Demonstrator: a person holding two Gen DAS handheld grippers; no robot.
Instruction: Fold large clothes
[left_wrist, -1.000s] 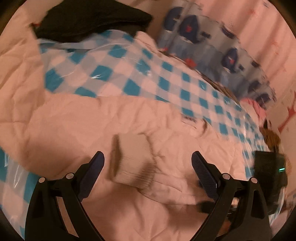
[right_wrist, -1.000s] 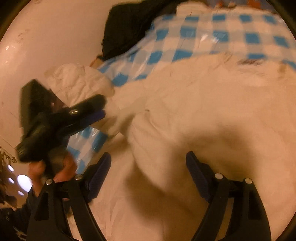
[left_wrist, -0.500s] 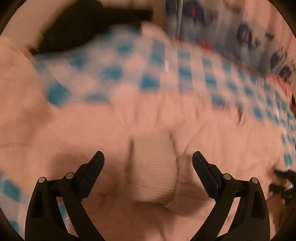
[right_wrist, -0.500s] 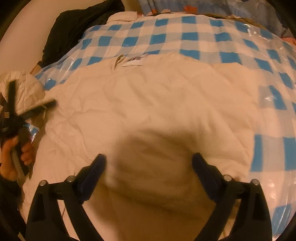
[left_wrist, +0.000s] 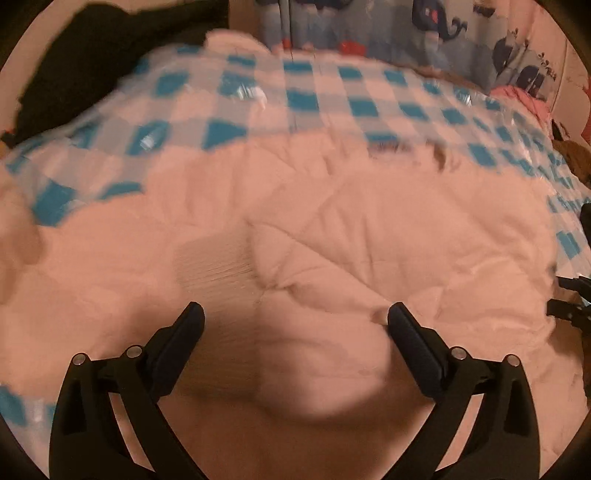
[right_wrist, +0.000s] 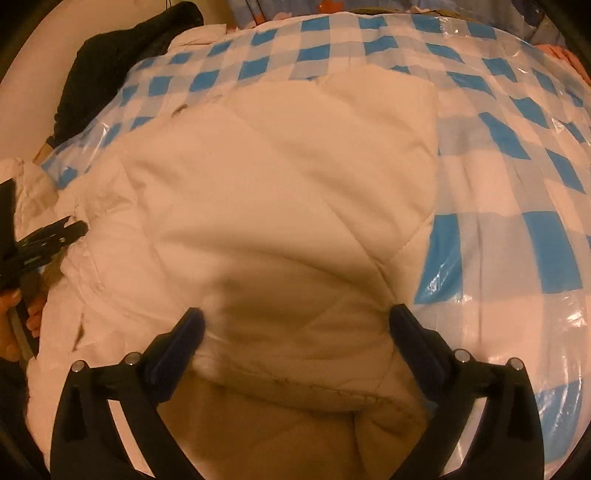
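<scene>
Lying spread over the checked sheet (right_wrist: 524, 236) is one pale quilted jacket (right_wrist: 280, 192), the single large garment in play; it is taking up most of both wrist views. One ribbed cuff (left_wrist: 218, 266) of it is showing in the left wrist view, lying on the jacket body just ahead of the left gripper (left_wrist: 295, 317); that view is blurred, so finer detail cannot be told.

Counting: two grippers, each with two dark fingers (left_wrist: 410, 332). The left gripper is hanging over the jacket with its fingers still spreading, released, a mound of jacket fabric lying between them but not pinched. The right gripper (right_wrist: 295, 317) is doing the same over the jacket's near hem: fingers (right_wrist: 181, 332) opening wide, padding bulging up between them, not gripped as far as can be seen.

One dark garment (right_wrist: 110, 74) is lying heaped beyond the jacket's far left corner, off the sheet's edge. One whale-print fabric (left_wrist: 461, 40) is standing beyond the jacket along the far side of the sheet, with a pink item (left_wrist: 524, 96) at its right end. One hand (right_wrist: 14, 321) is showing at the jacket's left edge in the right wrist view, holding the other gripper.

No containers are visible.
</scene>
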